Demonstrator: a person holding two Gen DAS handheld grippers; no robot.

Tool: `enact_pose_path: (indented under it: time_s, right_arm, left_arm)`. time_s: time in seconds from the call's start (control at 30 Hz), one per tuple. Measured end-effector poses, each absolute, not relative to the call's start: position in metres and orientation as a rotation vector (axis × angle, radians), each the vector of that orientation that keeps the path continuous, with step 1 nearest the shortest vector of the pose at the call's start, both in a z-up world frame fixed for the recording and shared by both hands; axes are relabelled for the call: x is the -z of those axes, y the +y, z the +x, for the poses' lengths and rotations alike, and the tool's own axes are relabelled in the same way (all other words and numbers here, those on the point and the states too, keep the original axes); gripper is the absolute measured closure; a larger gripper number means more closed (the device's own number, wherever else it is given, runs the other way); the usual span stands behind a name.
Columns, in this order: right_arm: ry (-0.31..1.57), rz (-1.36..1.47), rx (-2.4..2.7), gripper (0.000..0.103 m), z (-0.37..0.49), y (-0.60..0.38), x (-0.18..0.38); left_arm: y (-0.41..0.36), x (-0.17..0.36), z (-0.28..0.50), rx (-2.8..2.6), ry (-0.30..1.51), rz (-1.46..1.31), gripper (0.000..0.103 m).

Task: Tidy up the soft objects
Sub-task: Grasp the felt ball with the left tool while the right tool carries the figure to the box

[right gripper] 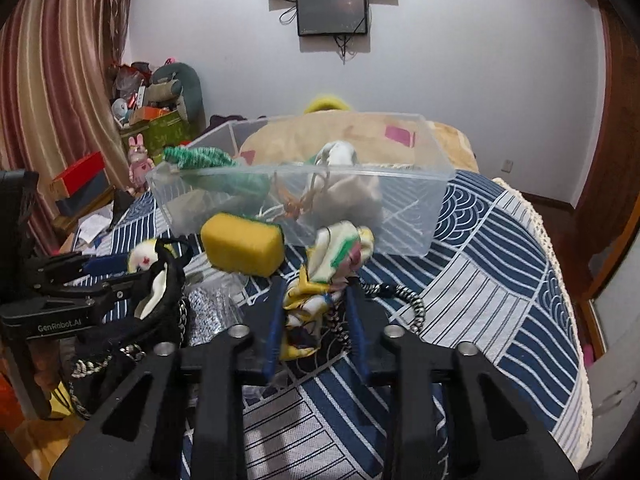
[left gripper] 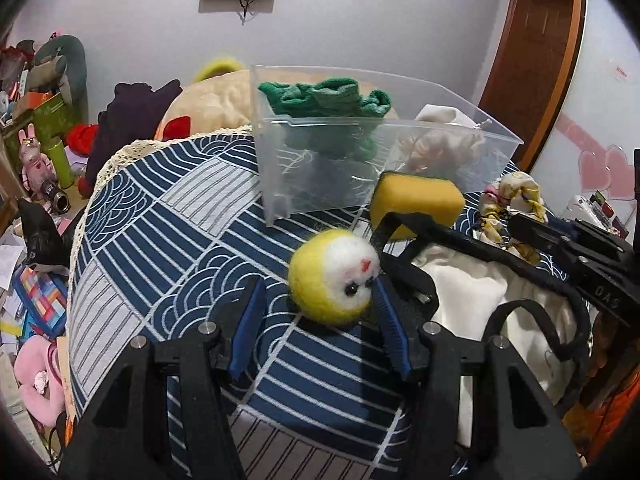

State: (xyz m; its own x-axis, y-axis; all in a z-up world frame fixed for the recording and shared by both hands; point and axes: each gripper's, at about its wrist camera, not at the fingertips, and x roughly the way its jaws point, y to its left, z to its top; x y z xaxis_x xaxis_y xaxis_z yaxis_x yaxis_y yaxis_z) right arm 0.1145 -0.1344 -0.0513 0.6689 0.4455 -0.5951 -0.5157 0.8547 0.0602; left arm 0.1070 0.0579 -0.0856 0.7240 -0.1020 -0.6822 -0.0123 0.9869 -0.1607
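On the patterned worktop [left gripper: 168,216] sits a clear bin [left gripper: 360,168] holding green cloth [left gripper: 328,100]. Nearer, a yellow sponge [left gripper: 416,204]. Left hand-held gripper [left gripper: 320,304] spread wide beside a felt ball [left gripper: 334,276]; right hand-held gripper [right gripper: 316,316] clenched on floral cloth [right gripper: 332,264].

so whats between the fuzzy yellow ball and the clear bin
Mostly bare patterned tablecloth, seen in the left wrist view. The yellow sponge sits just right of that line, in front of the clear bin, beyond the fuzzy yellow ball.
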Motion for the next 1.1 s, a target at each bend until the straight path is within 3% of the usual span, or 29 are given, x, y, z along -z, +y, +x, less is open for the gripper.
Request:
enact_pose_path:
  time_s: [0.1,0.17,0.23,1.1]
  right_arm:
    - [0.627,-0.121,-0.546,0.091,0.111,-0.133,0.052]
    - [0.611,-0.114,-0.552,0.091,0.109,-0.135,0.050]
    - [0.599,-0.098,-0.565,0.091,0.107,-0.136,0.047]
    - [0.378,-0.079,-0.519,0.092,0.118,-0.146,-0.033]
  left_arm:
    - [0.053,0.087,0.109,0.052,0.758,-0.154,0.049]
    - [0.052,0.087,0.110,0.066,0.754,-0.159,0.059]
    - [0.048,0.086,0.111,0.087,0.759,-0.159,0.063]
    - [0.041,-0.005,0.111,0.088,0.546,-0.097,0.065]
